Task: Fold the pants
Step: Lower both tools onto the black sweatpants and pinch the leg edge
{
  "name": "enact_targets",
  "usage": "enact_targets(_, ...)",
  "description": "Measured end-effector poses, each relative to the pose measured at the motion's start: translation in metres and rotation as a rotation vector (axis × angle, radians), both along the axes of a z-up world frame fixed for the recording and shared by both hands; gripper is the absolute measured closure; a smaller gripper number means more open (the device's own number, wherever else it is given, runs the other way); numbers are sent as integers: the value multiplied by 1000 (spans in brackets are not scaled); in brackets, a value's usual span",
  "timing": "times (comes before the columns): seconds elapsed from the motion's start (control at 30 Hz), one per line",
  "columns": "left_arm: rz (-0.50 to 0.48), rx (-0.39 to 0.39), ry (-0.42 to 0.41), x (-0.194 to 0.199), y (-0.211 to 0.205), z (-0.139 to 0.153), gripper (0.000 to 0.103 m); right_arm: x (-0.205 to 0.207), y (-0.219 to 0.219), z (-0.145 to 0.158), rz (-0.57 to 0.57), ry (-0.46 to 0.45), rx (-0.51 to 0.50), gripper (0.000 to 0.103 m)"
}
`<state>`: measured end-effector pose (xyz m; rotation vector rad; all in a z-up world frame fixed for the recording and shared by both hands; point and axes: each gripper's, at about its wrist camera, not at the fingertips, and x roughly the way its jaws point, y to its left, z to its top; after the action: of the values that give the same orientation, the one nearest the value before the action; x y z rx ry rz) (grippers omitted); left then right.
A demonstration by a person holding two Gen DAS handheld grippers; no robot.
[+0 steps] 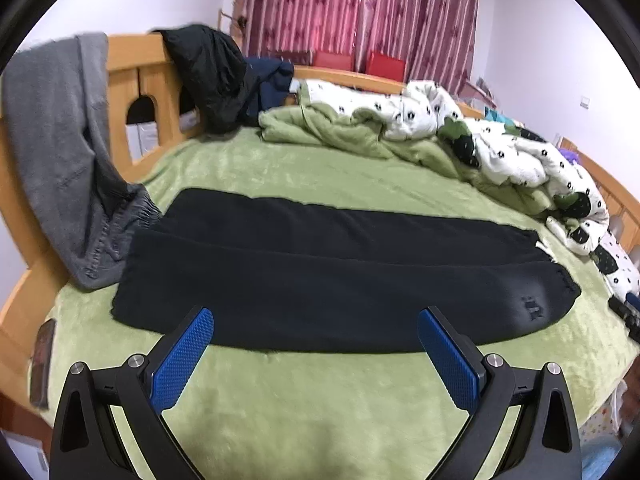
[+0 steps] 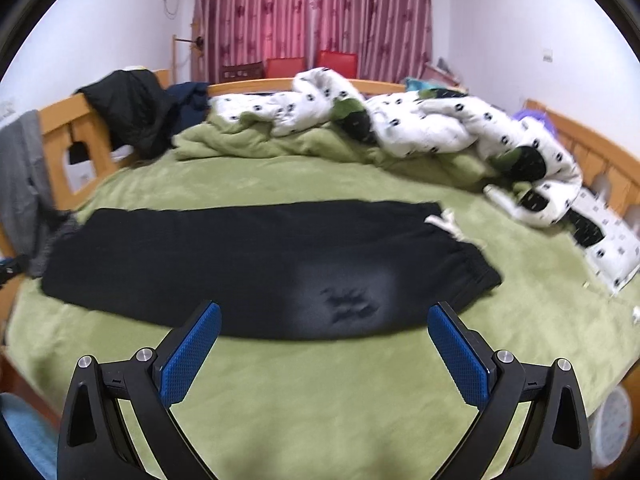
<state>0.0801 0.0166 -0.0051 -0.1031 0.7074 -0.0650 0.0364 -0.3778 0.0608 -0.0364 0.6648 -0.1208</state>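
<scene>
Bed (image 1: 320,400) covered by a green plush blanket (image 2: 320,392), framed by a wooden headboard and side rails (image 1: 124,80); this surface bears everything else described here. Along the far side, a crumpled quilt (image 2: 440,128), white with dark spots and a green underside, lies bunched from the middle to the right-hand rail. A grey garment (image 1: 52,140) hangs over the left corner of the frame, its lower edge just beside the pants; a black jacket (image 1: 208,76) is draped over the rail further back. Red patterned curtains (image 2: 312,12) close the window behind.

Pants (image 1: 320,264), black, lie flat and lengthwise across the near half of the blanket, one leg folded over the other. The gathered waistband sits at the right end, where a white drawstring (image 2: 444,220) shows at the far edge. A small dark emblem (image 2: 352,304) is visible on the fabric near that end.

My left claw (image 1: 316,318) hovers at the near edge of the pants, blue pads spread wide, gripping nothing. My right claw (image 2: 324,314) does likewise, pads wide apart, tips over the fabric's near hem close to the emblem.
</scene>
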Motion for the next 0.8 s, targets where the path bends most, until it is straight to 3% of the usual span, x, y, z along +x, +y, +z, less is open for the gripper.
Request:
enact_targets(0.13,34,-15,72,33,31,-39,3,30,-32,-21,7,34,2,5)
enact_targets(0.27,45,-147,169,51,63,-84,3,46,-64,-60,-4,73,50,12)
enact_targets(0.37,79,-236,248,54,81,-123,8,50,-93,-96,18,96,188,15)
enact_targets(0.5,83,-330,217,43,92,-150,12,53,-113,-130,-28,134,240,16)
enact_targets(0.63,77,-376,184,46,98,-152,12,63,-127,-151,-76,161,241,21)
enact_targets(0.73,100,-396,184,60,104,-154,12,74,-139,-165,-99,179,302,23)
enact_targets(0.8,125,-402,185,71,108,-154,17,78,-145,-170,-112,180,353,23)
